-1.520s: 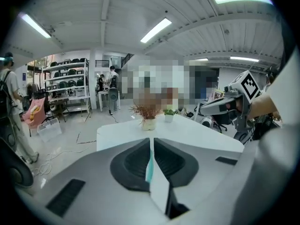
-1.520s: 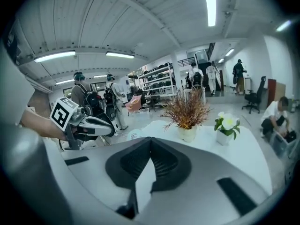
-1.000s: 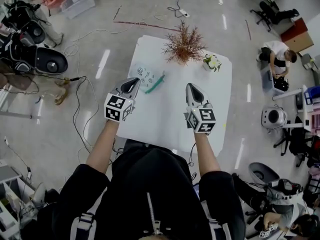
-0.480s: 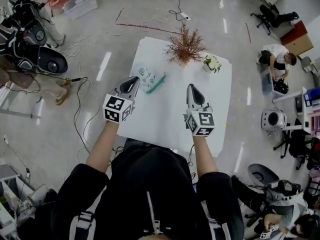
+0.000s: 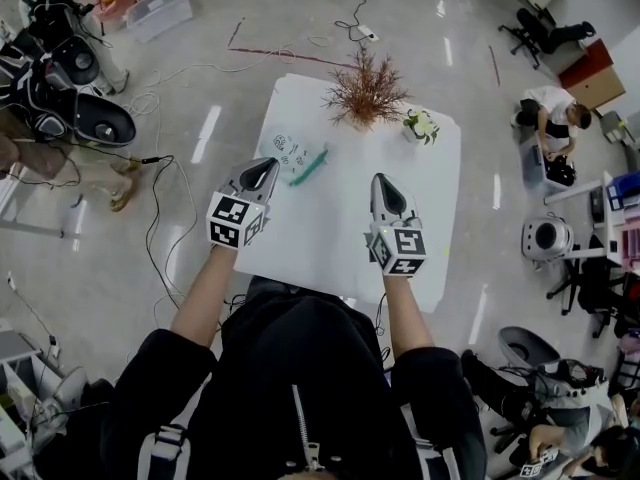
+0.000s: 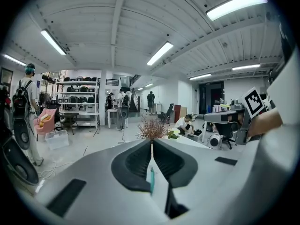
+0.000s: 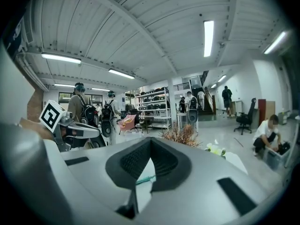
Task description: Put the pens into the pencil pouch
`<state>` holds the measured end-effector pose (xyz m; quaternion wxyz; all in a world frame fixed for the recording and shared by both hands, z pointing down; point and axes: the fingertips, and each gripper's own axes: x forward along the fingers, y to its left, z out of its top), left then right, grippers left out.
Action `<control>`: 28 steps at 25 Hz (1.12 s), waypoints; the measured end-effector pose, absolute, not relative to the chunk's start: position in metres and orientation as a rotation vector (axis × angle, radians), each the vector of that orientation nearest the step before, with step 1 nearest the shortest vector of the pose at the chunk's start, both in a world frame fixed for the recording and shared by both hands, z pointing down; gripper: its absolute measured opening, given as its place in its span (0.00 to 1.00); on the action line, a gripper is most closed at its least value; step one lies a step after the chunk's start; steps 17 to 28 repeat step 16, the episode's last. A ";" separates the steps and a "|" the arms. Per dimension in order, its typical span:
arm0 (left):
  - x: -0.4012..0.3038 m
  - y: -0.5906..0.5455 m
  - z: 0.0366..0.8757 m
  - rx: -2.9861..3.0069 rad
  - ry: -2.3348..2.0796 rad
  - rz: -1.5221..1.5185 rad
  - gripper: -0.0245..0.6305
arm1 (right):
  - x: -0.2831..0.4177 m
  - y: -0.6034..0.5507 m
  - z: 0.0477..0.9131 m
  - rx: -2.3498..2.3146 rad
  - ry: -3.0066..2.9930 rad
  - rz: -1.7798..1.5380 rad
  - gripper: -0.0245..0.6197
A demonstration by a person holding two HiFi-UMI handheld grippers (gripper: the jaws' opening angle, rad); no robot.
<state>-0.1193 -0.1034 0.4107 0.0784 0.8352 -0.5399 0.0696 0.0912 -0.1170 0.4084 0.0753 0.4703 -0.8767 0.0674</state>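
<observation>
**Both grippers clenched and empty; pen beside the pouch**

I am holding my left gripper (image 5: 266, 165) over the left edge of the white tabletop (image 5: 330, 243), with its jaws pressing together on nothing. I am holding my right gripper (image 5: 381, 182) over the middle of the tabletop, and it too is clenching with nothing between the jaws. The patterned pouch (image 5: 287, 153) is lying flat just ahead of the left gripper. The teal pen (image 5: 311, 167) is lying slantwise along the pouch's right edge, outside it; whether the two are touching I cannot tell. A dried shrub (image 5: 366, 90) and a small flower pot (image 5: 422, 125) are standing at the far edge.
</observation>
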 end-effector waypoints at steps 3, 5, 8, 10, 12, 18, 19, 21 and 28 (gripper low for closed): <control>-0.117 -0.104 0.408 2.505 -1.622 0.211 0.09 | 0.093 -0.117 0.406 1.408 -2.632 0.201 0.05; -0.115 -0.105 0.406 2.506 -1.623 0.216 0.09 | 0.094 -0.118 0.404 1.408 -2.634 0.205 0.05; -0.113 -0.107 0.406 2.506 -1.620 0.223 0.09 | 0.095 -0.118 0.404 1.406 -2.635 0.208 0.05; -0.111 -0.107 0.407 2.506 -1.619 0.224 0.09 | 0.096 -0.118 0.406 1.403 -2.634 0.209 0.05; -0.109 -0.107 0.409 2.508 -1.616 0.226 0.09 | 0.097 -0.117 0.408 1.400 -2.633 0.210 0.05; -0.106 -0.106 0.412 2.508 -1.611 0.228 0.09 | 0.097 -0.116 0.411 1.394 -2.630 0.211 0.05; -0.106 -0.106 0.412 2.508 -1.611 0.228 0.09 | 0.097 -0.116 0.411 1.394 -2.630 0.211 0.05; -0.106 -0.106 0.412 2.508 -1.611 0.228 0.09 | 0.097 -0.116 0.411 1.394 -2.630 0.211 0.05; -0.106 -0.106 0.412 2.508 -1.611 0.228 0.09 | 0.097 -0.116 0.411 1.394 -2.630 0.211 0.05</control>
